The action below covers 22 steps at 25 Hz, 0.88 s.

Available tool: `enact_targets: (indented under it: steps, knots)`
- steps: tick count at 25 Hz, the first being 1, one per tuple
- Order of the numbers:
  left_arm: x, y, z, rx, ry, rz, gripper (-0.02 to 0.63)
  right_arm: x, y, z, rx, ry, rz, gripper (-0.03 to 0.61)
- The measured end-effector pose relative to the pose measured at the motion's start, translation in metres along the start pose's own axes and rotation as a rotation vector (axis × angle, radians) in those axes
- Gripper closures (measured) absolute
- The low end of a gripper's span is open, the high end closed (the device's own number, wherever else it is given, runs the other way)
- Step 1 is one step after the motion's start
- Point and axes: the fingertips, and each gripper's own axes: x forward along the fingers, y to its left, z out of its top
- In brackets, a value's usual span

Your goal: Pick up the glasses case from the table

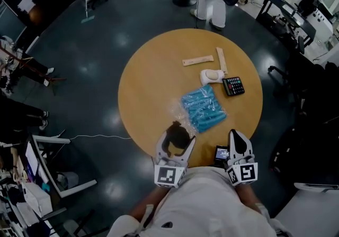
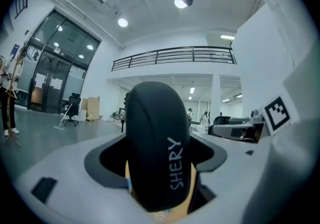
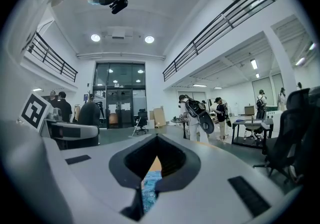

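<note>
The glasses case [image 2: 157, 148] is being pinched upright in the left gripper's [image 1: 177, 137] jaws above the counter's [image 1: 143, 93] near edge – a straight, firmly gripped lift is being called for – while the right gripper's [image 1: 237, 136] jaws are pressed together.

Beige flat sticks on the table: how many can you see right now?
2. One stick lies on the far part of the table; the other stick lies just right of it, beyond the white object. None appears hidden.
</note>
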Motion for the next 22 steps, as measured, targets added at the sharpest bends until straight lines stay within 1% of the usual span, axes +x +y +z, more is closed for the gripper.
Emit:
enact_targets:
  steps: [2, 5, 8, 10, 14, 19, 22]
  knots:
    - [0.0, 0.0, 0.001, -0.011, 0.008, -0.003, 0.256, 0.001, 0.002, 0.0, 0.0, 0.002, 0.002, 0.563]
    - [0.0, 0.004, -0.005, 0.006, 0.006, 0.001, 0.256, 0.004, 0.002, 0.002, 0.0, -0.002, 0.005, 0.563]
    - [-0.002, 0.003, -0.003, -0.007, 0.019, 0.0, 0.256, 0.006, 0.004, 0.002, 0.001, -0.005, 0.008, 0.563]
    - [-0.002, 0.004, -0.002, -0.008, 0.012, -0.002, 0.256, 0.008, 0.005, 0.002, 0.001, -0.007, 0.012, 0.563]
    - [-0.003, 0.007, -0.005, -0.025, 0.022, 0.015, 0.256, 0.009, 0.006, 0.002, 0.003, -0.016, 0.017, 0.563]
    - [-0.004, 0.009, -0.009, 0.001, 0.019, 0.013, 0.256, 0.008, 0.007, 0.009, 0.001, -0.04, 0.018, 0.563]
    - [-0.002, 0.009, -0.005, -0.028, 0.03, 0.016, 0.256, 0.009, 0.007, 0.012, 0.0, -0.055, 0.023, 0.563]
